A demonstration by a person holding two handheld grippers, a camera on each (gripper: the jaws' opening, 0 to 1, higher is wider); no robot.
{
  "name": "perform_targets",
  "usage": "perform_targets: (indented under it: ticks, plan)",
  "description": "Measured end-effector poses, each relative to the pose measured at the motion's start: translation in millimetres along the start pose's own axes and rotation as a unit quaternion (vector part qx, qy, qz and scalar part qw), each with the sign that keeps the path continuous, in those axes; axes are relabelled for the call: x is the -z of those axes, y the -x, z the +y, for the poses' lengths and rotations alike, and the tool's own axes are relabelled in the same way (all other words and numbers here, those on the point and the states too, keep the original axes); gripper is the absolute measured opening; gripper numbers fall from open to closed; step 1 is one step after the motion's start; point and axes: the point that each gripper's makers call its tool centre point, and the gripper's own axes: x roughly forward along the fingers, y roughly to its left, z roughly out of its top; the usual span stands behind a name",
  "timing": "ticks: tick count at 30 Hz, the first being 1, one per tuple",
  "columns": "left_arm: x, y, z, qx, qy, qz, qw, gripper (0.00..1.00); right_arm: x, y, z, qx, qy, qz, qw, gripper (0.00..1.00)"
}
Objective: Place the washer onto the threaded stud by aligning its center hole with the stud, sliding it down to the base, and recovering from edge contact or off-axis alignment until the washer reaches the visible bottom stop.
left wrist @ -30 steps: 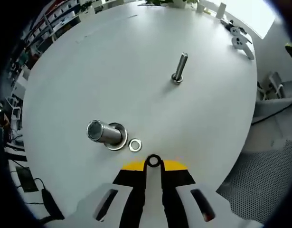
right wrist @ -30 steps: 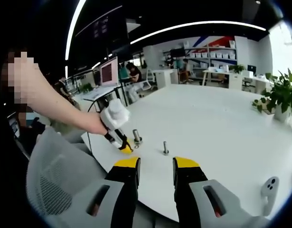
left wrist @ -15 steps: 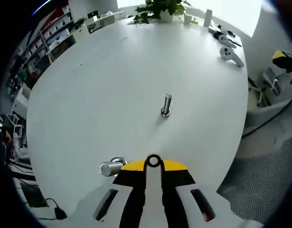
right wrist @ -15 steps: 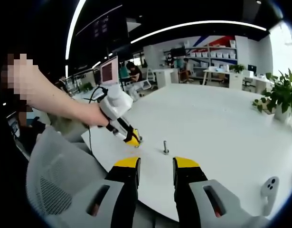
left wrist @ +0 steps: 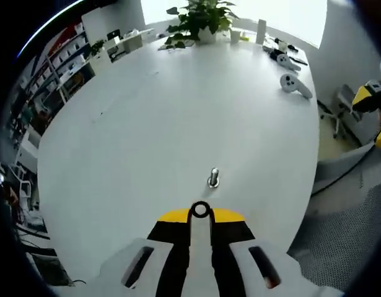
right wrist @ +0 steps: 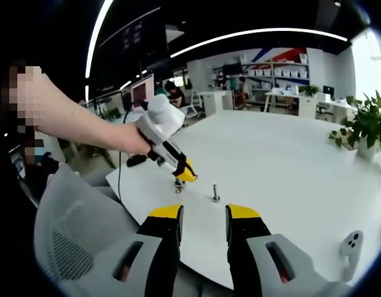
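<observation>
My left gripper [left wrist: 200, 218] is shut on a small metal washer [left wrist: 200, 203] that stands up between its yellow tips. Just beyond the tips a slim threaded stud [left wrist: 213, 177] rises upright from the white table [left wrist: 147, 124]. In the right gripper view the left gripper [right wrist: 186, 174] hangs tilted above a shorter, wider stud [right wrist: 178, 185], and the slim stud [right wrist: 215, 193] stands to its right. My right gripper [right wrist: 203, 218] is open near the table's front edge, with nothing between its fingers.
A potted plant [left wrist: 199, 17] and two white controllers [left wrist: 292, 83] sit at the table's far side. A mesh chair [right wrist: 72, 229] is at the lower left of the right gripper view, and a person's arm [right wrist: 85, 130] reaches in from the left. Another controller [right wrist: 351, 242] lies at the right.
The left gripper has lifted and carried the washer past the wide stud toward the slim stud, which now sits close to its tips. The right gripper has stayed put.
</observation>
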Motion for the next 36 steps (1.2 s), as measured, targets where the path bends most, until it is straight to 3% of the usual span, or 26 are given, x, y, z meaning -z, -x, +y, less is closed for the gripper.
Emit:
perform_targets:
  ticks: [7, 11, 36]
  plan:
    - [-22.5, -6.6, -11.1, 0.016, -0.003, -0.014, 0.9998, 0.09, -0.1, -0.4, 0.2, 0.0, 0.002, 0.0, 1.0, 0.29]
    - [-26.6, -13.6, -16.3, 0.022, -0.012, -0.009, 0.9997, 0.09, -0.2, 0.1, -0.7, 0.002, 0.0, -0.001, 1.0, 0.29]
    - [-25.2, -35.4, -15.1, 0.028, -0.016, 0.019, 0.9993, 0.09, -0.8, 0.2, -2.4, 0.004, -0.001, -0.002, 1.0, 0.29]
